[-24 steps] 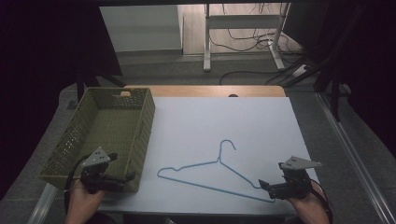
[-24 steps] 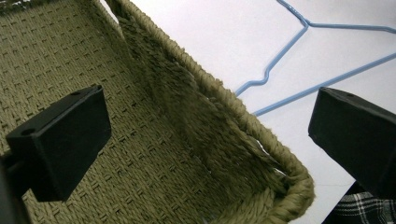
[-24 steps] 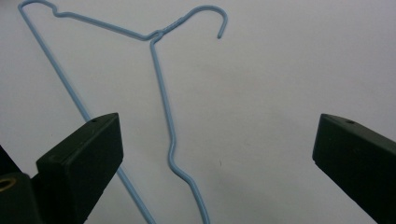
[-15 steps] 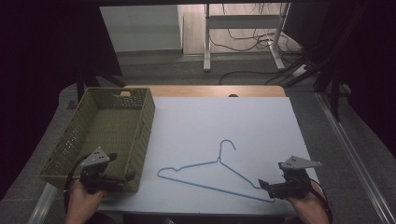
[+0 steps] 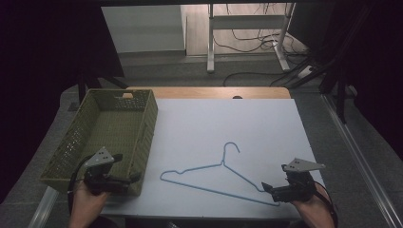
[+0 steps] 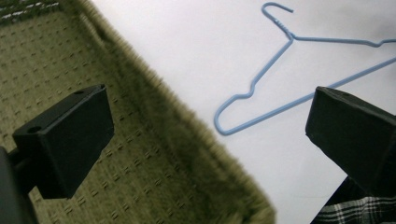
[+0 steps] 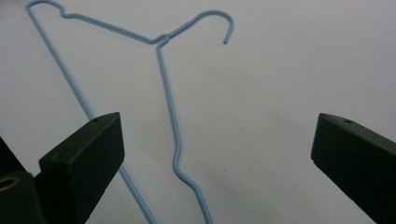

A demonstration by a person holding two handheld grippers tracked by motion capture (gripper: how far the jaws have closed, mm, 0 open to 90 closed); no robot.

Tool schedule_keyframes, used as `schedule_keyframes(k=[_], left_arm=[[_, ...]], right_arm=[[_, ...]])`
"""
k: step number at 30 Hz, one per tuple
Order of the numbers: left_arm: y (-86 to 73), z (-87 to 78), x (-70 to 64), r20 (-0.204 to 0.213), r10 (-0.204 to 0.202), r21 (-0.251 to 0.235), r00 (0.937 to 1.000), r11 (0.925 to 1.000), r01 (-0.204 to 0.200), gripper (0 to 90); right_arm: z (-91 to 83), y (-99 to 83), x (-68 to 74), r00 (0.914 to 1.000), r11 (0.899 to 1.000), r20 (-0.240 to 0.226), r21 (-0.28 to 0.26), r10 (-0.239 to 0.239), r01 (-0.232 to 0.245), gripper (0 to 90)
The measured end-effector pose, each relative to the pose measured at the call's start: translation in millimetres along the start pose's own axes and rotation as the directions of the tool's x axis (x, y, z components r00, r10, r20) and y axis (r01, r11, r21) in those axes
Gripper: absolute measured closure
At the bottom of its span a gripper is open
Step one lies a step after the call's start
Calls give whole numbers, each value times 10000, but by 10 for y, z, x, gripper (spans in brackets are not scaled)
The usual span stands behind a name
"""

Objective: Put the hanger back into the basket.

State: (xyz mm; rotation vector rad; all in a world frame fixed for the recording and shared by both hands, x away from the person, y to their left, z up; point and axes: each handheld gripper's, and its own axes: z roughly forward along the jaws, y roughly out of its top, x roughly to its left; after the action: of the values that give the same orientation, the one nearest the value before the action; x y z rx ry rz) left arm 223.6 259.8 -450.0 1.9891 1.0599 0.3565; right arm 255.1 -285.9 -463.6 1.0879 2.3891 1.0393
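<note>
The right gripper [image 5: 270, 189] sits wide open at the hanger [image 5: 216, 176], lined up to pinch its corner. The left gripper [image 5: 129, 179], open too, waits over the basket [image 5: 78, 137].

The bench [image 5: 266, 123] had a pale white top with a wooden strip along its far edge. A green woven basket [image 5: 145, 118] stood at its left; a blue wire hanger [image 5: 209, 167] lay flat near the front, right of the basket.

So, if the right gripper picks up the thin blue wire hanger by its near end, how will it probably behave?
The thin blue wire hanger looks like bare thin wire, so it is probably light. It lies flat on the white table, so pinching it may be hard and it may slide. Held at one corner by the open right gripper, it would likely swing or tilt.
</note>
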Motion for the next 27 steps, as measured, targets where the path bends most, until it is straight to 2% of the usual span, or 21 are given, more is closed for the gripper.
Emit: schedule_keyframes(k=[5,7,12,17,18,23,24,27], left_arm=[[66,11,-93,62,301,-83,9995,9995,-300,20],[117,20,-174,299,479,-169,9984,9987,-474,20],[191,87,-288,553,777,-118,9954,9969,-772,20],[212,158,-344,800,841,-86,9932,9965,-836,19],[217,197,-371,1005,833,-85,9914,9965,-829,19],[239,282,-446,1246,986,-15,9873,9951,-992,19],[256,324,-484,1339,1171,50,9840,9929,-1189,18],[273,368,-521,1413,1294,99,9815,9912,-1321,17]], right_arm=[[4,47,22,9999,9999,-52,-52,-134,133,33],[11,68,32,9998,10000,-201,-39,-46,45,33],[31,136,71,9995,10000,-329,-69,-39,36,30],[60,168,81,9990,10000,-446,15,67,-66,22],[73,178,79,9989,9999,-447,67,117,-114,17],[106,203,83,9981,9996,-571,173,218,-209,5],[125,215,96,9979,9996,-625,219,186,-173,0],[151,234,108,9975,9996,-695,267,102,-83,0]])
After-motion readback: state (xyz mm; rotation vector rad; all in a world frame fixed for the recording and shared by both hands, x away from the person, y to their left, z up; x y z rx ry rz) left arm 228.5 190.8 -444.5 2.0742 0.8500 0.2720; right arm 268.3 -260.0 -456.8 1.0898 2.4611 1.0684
